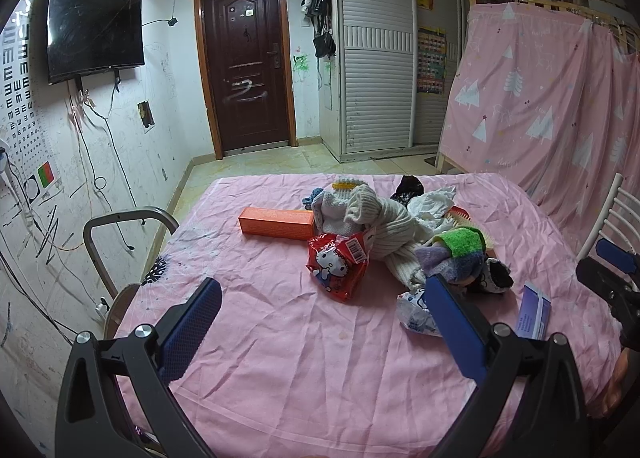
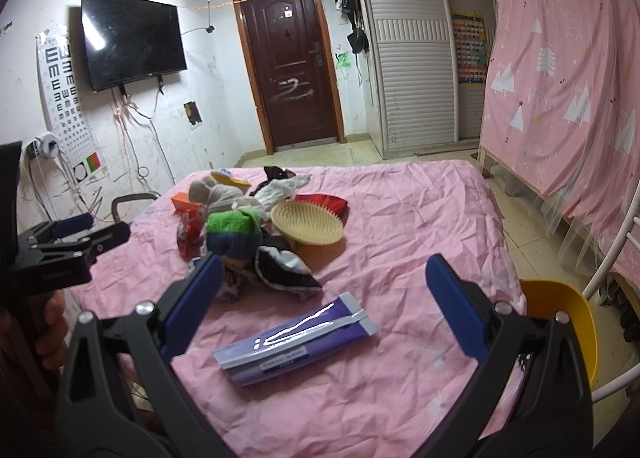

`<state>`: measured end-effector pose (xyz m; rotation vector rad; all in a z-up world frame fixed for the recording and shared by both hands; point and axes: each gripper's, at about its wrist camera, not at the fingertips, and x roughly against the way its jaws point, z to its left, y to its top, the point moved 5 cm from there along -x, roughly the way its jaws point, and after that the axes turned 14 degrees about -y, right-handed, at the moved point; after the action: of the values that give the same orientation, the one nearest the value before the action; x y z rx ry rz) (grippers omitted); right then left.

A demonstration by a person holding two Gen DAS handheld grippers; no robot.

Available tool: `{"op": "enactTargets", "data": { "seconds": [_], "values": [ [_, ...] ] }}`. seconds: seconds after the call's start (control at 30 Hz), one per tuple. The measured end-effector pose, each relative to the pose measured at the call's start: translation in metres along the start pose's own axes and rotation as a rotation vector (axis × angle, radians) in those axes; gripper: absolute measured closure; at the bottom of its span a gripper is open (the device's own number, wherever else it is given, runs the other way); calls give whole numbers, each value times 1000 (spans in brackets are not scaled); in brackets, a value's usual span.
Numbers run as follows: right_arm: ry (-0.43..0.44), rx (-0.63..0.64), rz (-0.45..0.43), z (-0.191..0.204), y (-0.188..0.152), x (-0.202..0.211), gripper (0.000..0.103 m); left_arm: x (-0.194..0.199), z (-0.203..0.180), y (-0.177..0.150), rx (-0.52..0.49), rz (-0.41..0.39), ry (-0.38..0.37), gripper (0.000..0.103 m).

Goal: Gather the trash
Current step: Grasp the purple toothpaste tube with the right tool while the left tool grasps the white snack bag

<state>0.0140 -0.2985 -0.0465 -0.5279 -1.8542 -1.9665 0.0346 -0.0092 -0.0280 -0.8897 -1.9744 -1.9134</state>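
A pink-covered table (image 1: 280,358) holds a pile of clothes and litter. A red cartoon-cat snack wrapper (image 1: 338,266) lies ahead of my left gripper (image 1: 324,290), which is open with nothing between its fingers. A crumpled white wrapper (image 1: 414,312) sits by its right finger. An orange box (image 1: 276,222) lies further back. A purple box (image 2: 294,342) lies flat between the fingers of my right gripper (image 2: 326,270), which hovers open above it. The same purple box (image 1: 534,314) shows at the right of the left wrist view.
Mixed into the pile are a white knit garment (image 1: 384,225), a green and blue sock (image 2: 236,232) and a beige hairbrush (image 2: 308,223). A yellow chair (image 2: 560,322) stands at the table's right edge, a grey chair (image 1: 124,225) at its left. A pink curtain (image 2: 560,77) hangs on the right.
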Motion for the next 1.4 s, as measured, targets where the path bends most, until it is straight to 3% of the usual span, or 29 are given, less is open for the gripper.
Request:
{"op": "enactTargets", "data": {
  "seconds": [0.37, 0.67, 0.87, 1.03, 1.1, 1.17, 1.33, 1.4],
  "values": [
    [2, 17, 25, 1, -7, -8, 6, -8, -3, -2, -1, 21, -13, 11],
    [25, 104, 136, 6, -39, -36, 6, -39, -30, -12, -12, 102, -209, 11],
    [92, 148, 199, 19, -52, -48, 6, -69, -44, -19, -32, 188, -239, 11],
    [98, 163, 239, 23, -57, -57, 6, -94, -54, -25, -37, 263, -281, 12],
    [97, 171, 250, 25, -58, -61, 6, -100, -57, -29, -39, 288, -293, 21],
    [91, 188, 253, 27, -59, -62, 6, -108, -61, -34, -29, 320, -314, 45],
    [104, 180, 261, 29, -58, -62, 6, -109, -64, -37, -23, 314, -324, 66],
    [136, 140, 272, 26, -56, -61, 6, -106, -62, -37, -15, 311, -329, 68]
  ]
}}
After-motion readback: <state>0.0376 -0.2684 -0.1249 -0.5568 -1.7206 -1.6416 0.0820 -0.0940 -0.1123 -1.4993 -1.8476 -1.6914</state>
